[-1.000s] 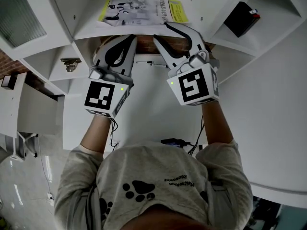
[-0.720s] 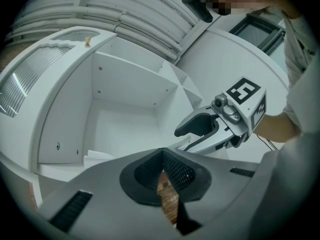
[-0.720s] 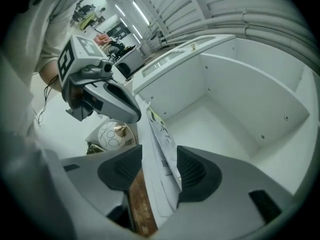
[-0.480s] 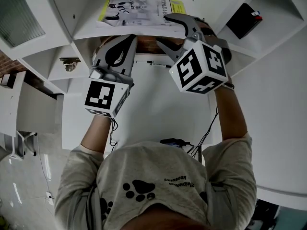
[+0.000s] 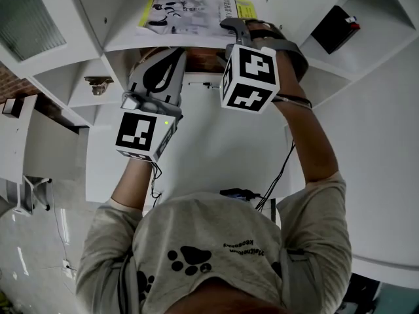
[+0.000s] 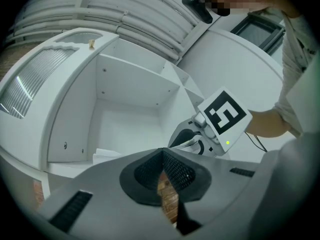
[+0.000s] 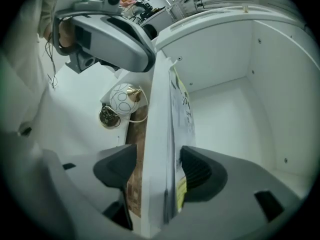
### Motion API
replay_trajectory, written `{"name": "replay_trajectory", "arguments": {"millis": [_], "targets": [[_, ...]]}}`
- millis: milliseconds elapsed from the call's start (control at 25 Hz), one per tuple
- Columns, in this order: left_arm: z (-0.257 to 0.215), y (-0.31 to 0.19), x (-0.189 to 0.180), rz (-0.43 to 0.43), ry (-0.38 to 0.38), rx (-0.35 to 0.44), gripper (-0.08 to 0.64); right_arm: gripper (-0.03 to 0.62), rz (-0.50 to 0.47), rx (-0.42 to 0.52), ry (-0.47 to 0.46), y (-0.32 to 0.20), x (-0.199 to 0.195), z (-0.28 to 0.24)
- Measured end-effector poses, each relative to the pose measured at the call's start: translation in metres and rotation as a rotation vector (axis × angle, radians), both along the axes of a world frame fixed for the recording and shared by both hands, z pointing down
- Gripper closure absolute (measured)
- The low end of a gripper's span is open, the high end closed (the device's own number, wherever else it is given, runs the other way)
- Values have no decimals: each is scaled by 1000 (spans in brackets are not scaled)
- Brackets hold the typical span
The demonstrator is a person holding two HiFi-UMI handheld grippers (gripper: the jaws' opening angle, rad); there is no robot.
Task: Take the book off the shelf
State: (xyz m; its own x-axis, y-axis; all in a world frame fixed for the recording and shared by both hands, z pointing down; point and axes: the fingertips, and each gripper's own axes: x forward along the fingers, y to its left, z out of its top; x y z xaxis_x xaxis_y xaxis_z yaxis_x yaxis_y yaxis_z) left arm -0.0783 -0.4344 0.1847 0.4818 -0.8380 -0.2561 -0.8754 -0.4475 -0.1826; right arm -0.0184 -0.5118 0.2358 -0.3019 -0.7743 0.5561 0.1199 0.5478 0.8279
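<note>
My right gripper [image 7: 159,173] has rolled up to the white shelf [image 5: 118,41], jaws just opening. They now straddle its board and the book [image 5: 190,13] lying flat in that compartment, not pinching. Illustrated cover, yellow strip, print unreadable. My left gripper [image 6: 162,176] sits closed, empty.

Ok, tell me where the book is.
The book lies flat on the shelf, top centre in head view, right corner between the right gripper's jaws, which have just been opening.
</note>
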Motion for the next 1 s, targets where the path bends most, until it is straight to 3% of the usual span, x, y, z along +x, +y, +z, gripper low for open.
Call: {"name": "replay_trajectory", "arguments": {"millis": [360,560,680,840,1000], "targets": [[-6,9,-7,-16,-2,7,551,322,8,84,17,15,1,-3],[-12,20,-10,-22,-25,30,550,429,0,145,9,33,2,-16],[-17,26,-10,-36,-67,52,550,478,-12,161,4,43,5,-23],[-23,31,-14,-63,-134,74,549,494,-33,180,4,50,6,-30],[-32,37,-14,-96,-293,156,549,502,-47,181,-9,55,4,-38]]}}
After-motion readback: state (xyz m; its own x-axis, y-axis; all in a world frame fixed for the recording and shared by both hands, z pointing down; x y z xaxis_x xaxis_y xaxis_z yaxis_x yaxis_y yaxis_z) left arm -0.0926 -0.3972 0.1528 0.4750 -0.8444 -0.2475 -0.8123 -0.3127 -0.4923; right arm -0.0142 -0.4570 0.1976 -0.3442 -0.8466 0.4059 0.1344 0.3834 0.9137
